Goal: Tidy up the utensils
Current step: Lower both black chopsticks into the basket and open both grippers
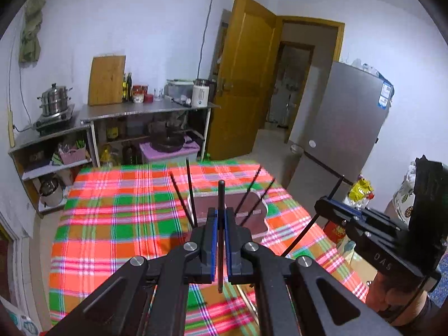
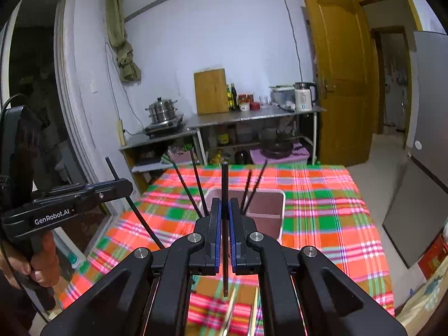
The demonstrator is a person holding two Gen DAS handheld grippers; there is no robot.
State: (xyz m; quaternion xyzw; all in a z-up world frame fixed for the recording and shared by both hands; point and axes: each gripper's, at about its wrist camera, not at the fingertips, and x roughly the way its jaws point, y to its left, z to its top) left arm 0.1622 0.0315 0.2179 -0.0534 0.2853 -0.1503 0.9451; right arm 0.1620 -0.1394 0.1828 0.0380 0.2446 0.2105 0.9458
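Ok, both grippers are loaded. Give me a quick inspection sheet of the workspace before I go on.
Surface: plaid tablecloth covers the table.
Job's things: white-rimmed bin with four black chopsticks leaning in it; two pale sticks, probably chopsticks, lying near the table's front edge.
Clutter: nothing seen on the cloth.
Grippers: left gripper shut on a black chopstick; right gripper shut on another chopstick.
Cables: black lead at the left handle; wall cable.
Surroundings: steel counter, steamer pot, cutting board, kettle, open door, fridge.
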